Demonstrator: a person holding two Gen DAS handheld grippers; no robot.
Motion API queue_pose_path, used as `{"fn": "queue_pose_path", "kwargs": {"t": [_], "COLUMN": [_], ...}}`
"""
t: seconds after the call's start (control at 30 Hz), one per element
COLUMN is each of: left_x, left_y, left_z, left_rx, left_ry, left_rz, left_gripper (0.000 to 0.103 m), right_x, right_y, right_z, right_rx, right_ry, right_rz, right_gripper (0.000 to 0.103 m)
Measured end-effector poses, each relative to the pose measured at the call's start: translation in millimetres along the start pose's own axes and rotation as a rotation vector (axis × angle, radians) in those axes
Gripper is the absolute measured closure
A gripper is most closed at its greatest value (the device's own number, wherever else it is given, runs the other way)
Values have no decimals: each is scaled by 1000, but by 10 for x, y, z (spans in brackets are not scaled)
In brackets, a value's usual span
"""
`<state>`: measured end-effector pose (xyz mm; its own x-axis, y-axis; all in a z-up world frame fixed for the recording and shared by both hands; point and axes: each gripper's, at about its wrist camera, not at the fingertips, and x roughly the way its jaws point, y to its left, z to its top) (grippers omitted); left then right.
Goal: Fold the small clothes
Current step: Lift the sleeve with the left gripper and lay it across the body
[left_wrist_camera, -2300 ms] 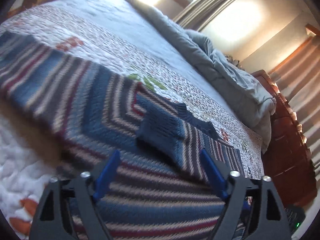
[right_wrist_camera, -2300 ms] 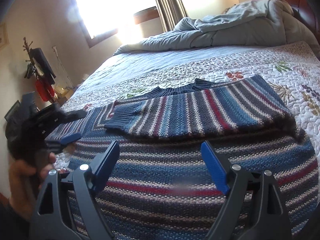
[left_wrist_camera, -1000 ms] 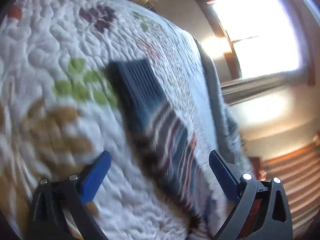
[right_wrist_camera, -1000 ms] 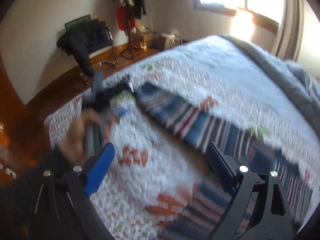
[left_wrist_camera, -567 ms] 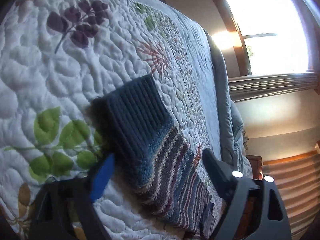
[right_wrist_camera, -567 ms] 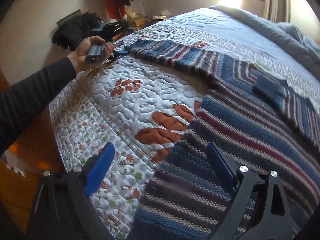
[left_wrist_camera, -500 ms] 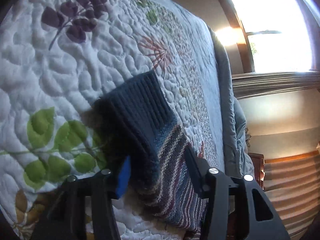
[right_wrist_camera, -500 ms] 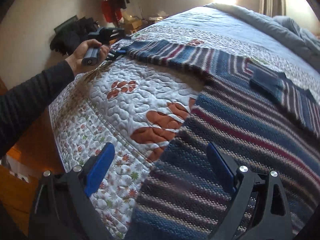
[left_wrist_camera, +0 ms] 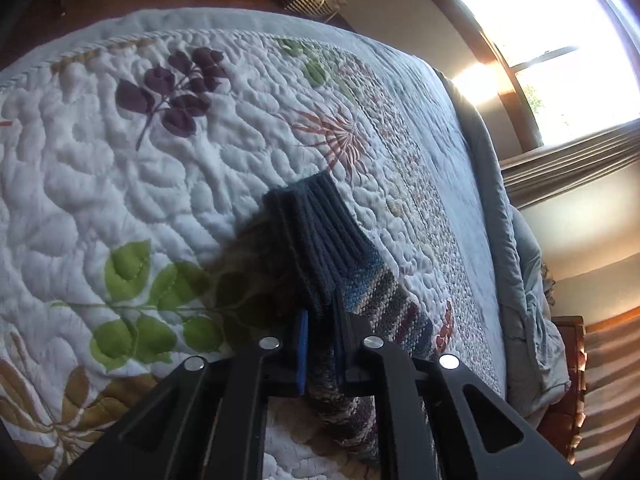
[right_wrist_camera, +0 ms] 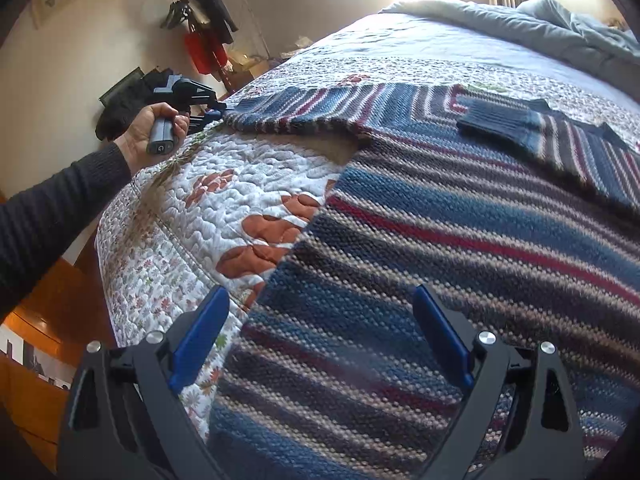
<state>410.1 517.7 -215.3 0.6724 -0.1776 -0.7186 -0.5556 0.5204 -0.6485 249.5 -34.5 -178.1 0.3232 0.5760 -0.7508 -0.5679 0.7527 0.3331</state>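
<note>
A blue, red and beige striped knit sweater (right_wrist_camera: 440, 240) lies flat on the quilt. Its right sleeve (right_wrist_camera: 540, 132) is folded across the chest. The left sleeve (right_wrist_camera: 320, 108) stretches out to the side, ending in a dark ribbed cuff (left_wrist_camera: 316, 232). My left gripper (left_wrist_camera: 320, 320) has its jaws closing on this sleeve just behind the cuff, with the blue pads pressing the knit. It also shows in the right wrist view as the left gripper (right_wrist_camera: 216, 114), held by a hand (right_wrist_camera: 152, 128). My right gripper (right_wrist_camera: 320, 312) hangs open over the sweater's lower left body, with nothing pinched.
The floral quilt (left_wrist_camera: 120, 160) covers the bed, and its edge runs close on the left. A grey duvet (right_wrist_camera: 540, 28) is bunched at the far end. A coat stand (right_wrist_camera: 204, 12) with dark clothes stands by the wall, beyond the wooden floor (right_wrist_camera: 36, 312).
My left gripper has closed from wide open onto the sleeve by the cuff. My right gripper has swung down and now hovers low over the sweater body, still open.
</note>
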Motion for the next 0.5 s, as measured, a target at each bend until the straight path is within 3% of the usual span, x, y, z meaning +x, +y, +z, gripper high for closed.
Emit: {"fn": "queue_pose_path", "kwargs": {"t": [0.07, 0.27, 0.5], "left_x": [-50, -389, -781], "left_y": [-75, -595, -1796], "left_z": [-48, -274, -840], "left_rx": [23, 142, 371], "left_ry": [-19, -88, -106], "left_rz": [21, -12, -81], "left_gripper": [95, 96, 96], "right_x": [-9, -116, -119], "right_y": [-36, -210, -261], "right_z": [-26, -36, -159], "right_rx": [8, 55, 65], "right_ry": [-1, -34, -26], "right_rz": [5, 13, 37], "right_gripper": [11, 11, 11]}}
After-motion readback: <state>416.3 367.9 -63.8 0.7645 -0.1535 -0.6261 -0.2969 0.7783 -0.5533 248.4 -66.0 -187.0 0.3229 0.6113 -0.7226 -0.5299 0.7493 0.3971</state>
